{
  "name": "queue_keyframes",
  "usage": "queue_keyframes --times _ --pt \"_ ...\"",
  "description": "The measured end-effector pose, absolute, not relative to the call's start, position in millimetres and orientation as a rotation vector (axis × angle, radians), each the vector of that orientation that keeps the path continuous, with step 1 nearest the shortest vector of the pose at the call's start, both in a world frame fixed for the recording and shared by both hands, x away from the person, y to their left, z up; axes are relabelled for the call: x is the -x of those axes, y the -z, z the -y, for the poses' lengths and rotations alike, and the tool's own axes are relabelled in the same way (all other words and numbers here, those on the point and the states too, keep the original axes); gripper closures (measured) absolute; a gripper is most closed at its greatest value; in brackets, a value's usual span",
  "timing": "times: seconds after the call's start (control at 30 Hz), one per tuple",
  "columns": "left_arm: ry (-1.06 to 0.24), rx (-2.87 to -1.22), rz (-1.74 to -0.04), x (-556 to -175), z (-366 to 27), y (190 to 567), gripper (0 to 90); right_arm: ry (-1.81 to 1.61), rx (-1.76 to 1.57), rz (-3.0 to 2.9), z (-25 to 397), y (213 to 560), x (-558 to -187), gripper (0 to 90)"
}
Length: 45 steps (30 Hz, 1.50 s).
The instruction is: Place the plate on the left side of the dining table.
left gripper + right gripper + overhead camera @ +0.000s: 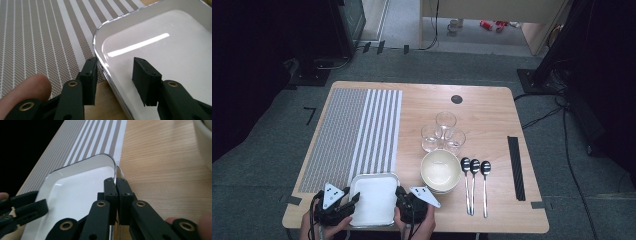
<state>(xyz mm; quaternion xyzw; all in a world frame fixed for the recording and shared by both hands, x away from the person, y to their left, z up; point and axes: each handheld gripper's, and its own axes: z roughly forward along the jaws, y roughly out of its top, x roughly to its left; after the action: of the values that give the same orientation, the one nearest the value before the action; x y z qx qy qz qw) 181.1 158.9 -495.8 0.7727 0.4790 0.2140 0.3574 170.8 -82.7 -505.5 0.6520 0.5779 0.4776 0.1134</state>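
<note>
Right gripper is clamped on the right rim of the white tray, jaws pressed together over the edge. Left gripper has its jaws apart, straddling the tray's left rim. Tray lies at the tabletop's near edge, partly over the striped mat.

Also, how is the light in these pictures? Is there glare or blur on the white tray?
High view: the table is lit while the surroundings fall dark. Left gripper view: a bright streak of glare crosses the white tray, and the fingertip near the left claw looks soft. Right gripper view: the right claw is sharp, and the bowl at the corner is blurred.
</note>
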Motion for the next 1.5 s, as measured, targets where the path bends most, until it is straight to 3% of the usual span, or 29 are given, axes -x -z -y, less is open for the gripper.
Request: queue_keyframes --times 0.7,0.8,0.87,0.93,1.23,1.5 --pt "-0.500 -1.951 -1.203 -178.1 -158.8 490.8 57.5 -1.397 -1.887 -1.561 97.4 495.0 -163.3 89.1" --pt "-0.407 -1.892 -1.237 -180.1 -163.1 490.5 58.2 -1.390 -1.880 -1.553 99.4 495.4 -163.1 89.2" --pt "-0.415 -1.882 -1.242 -179.9 -164.1 489.4 58.3 -1.390 -1.881 -1.555 100.1 495.5 -163.3 89.2" --pt "-0.456 -1.884 -1.263 -179.8 -164.8 488.4 61.9 -1.378 -1.868 -1.555 99.9 495.5 -162.8 89.2" --pt "-0.413 -1.969 -1.319 -183.8 -161.7 498.7 61.1 -1.340 -1.828 -1.557 100.8 497.8 -160.1 89.2" --pt "-0.490 -2.000 -1.334 -184.8 -157.9 501.4 72.2 -1.335 -1.808 -1.548 100.1 498.7 -157.2 86.5"
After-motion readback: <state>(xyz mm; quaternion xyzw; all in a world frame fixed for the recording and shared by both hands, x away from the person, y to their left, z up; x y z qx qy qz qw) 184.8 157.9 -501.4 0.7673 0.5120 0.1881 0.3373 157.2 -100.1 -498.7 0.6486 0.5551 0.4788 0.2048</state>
